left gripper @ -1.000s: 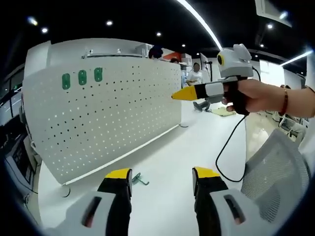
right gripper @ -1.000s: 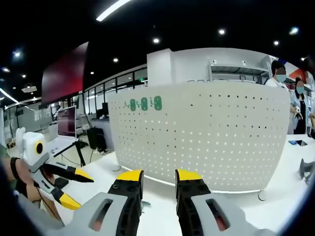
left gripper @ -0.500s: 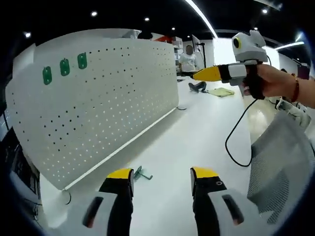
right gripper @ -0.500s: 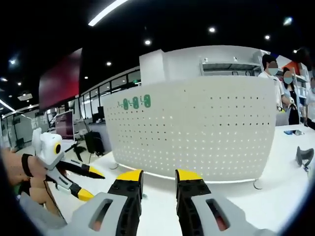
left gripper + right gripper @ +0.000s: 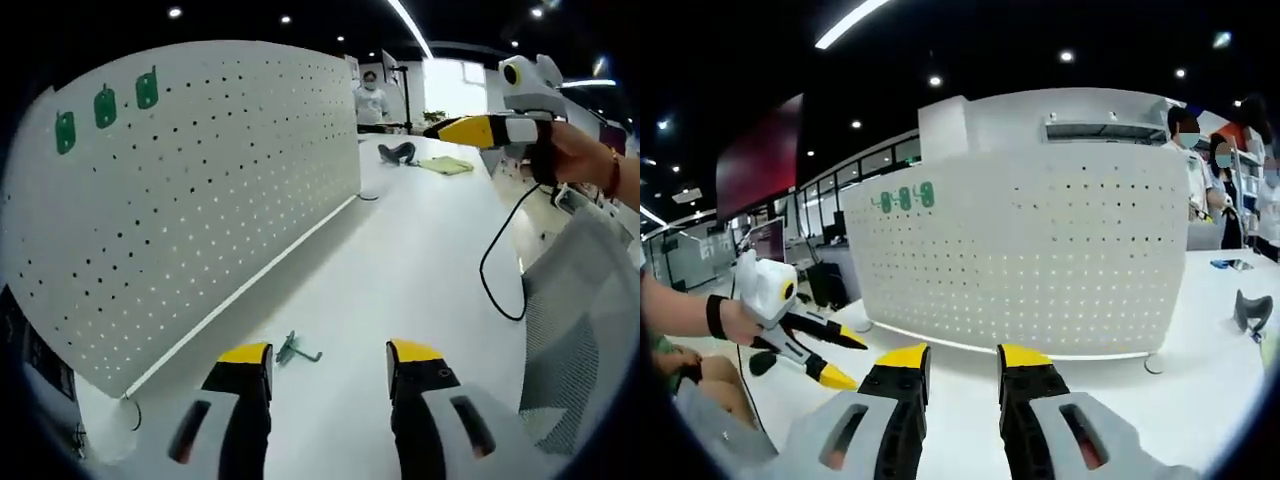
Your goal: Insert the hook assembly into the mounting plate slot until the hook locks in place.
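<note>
Since the earlier pictures the left gripper (image 5: 327, 362) has dipped toward the white tabletop (image 5: 420, 270), so the green hook assembly (image 5: 296, 350) now lies closer to its jaws — just ahead of the left jaw's yellow tip, flat on the table, untouched. Its jaws stand well apart and hold nothing. To the claw's left the white perforated mounting plate (image 5: 200, 200) stands upright on the table, running away ahead, with three green tags (image 5: 103, 105) high on its near end. Up and to the right, the right gripper (image 5: 470, 130) is held in a hand (image 5: 575, 150) well above the table; in the right gripper view its own jaws (image 5: 962, 360) are parted with nothing between them, and the left gripper (image 5: 825, 355) shows at the left, also open.

The step in hand looks like picking up the hook. To do it well I would swing the claw slightly left so the hook sits between the jaws, lower until the tips nearly meet the table, and close on the hook's shank rather than its bent end — leaving the insertion end free for the plate slot

Counted: one hook, one plate, three tags, two grippers
</note>
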`<act>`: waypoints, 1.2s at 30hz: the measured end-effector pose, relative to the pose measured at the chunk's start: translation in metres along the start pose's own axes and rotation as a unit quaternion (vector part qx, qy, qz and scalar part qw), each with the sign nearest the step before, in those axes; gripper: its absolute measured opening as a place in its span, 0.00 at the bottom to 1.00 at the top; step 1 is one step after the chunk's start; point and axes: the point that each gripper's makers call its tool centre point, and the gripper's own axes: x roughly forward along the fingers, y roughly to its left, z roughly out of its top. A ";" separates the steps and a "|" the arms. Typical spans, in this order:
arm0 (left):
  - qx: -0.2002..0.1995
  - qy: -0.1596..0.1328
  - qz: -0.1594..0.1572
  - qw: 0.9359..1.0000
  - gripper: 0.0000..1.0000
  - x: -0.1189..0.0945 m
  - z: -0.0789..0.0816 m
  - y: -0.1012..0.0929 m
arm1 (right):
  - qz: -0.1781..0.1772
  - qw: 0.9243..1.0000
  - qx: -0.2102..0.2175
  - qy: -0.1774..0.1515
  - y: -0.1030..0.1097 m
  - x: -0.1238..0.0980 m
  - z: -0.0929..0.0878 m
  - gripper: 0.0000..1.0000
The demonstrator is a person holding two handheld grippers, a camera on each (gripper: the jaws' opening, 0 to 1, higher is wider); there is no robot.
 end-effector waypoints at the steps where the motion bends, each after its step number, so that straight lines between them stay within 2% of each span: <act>1: 0.008 0.003 0.002 1.000 0.46 0.002 -0.001 0.002 | 0.001 1.000 0.000 0.001 0.000 -0.001 -0.002 0.27; 15: 0.039 0.053 -0.019 0.998 0.43 0.027 -0.015 0.012 | 0.000 1.000 0.024 0.018 -0.002 -0.011 -0.020 0.28; 24: 0.061 0.085 -0.030 0.994 0.37 0.045 -0.030 0.017 | 0.000 0.999 0.031 0.022 0.000 -0.010 -0.029 0.28; 27: 0.070 0.104 -0.027 0.992 0.33 0.049 -0.038 0.021 | -0.004 0.999 0.039 0.028 -0.002 -0.011 -0.035 0.28; 36: 0.076 0.117 -0.027 0.990 0.30 0.057 -0.047 0.033 | -0.004 0.998 0.054 0.038 0.002 -0.010 -0.046 0.28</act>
